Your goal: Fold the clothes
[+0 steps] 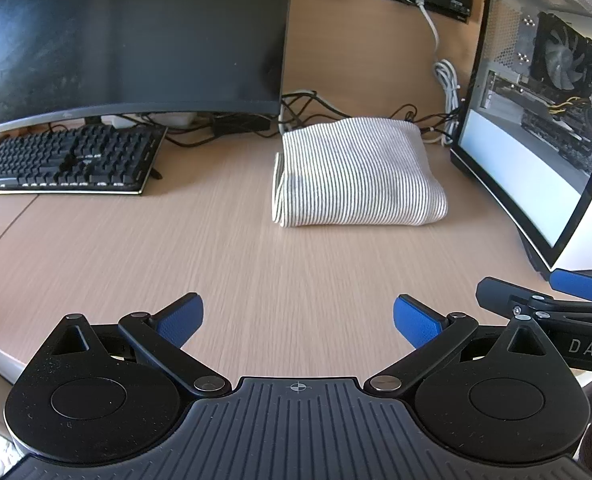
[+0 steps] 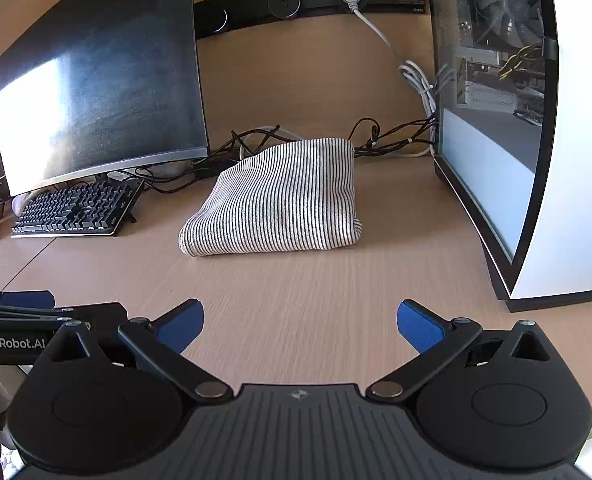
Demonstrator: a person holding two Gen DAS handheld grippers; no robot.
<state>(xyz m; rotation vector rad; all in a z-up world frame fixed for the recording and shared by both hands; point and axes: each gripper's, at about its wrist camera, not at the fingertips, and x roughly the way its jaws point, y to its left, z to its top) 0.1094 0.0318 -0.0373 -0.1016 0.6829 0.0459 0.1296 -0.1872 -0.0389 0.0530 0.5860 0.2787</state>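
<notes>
I am holding my left gripper (image 1: 298,320) and right gripper (image 2: 300,326) spread wide and empty over the desk (image 1: 256,264), well short of the folded striped garment (image 1: 356,172) lying between monitor (image 1: 128,36) and PC case (image 1: 536,120), risking snagging the cables (image 2: 392,140) just behind it.

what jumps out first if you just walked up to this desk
A folded striped garment lies mid-desk, between the dark monitor and the glass-sided computer case. Nearer the camera, the left claw and right claw hover open and empty.
</notes>
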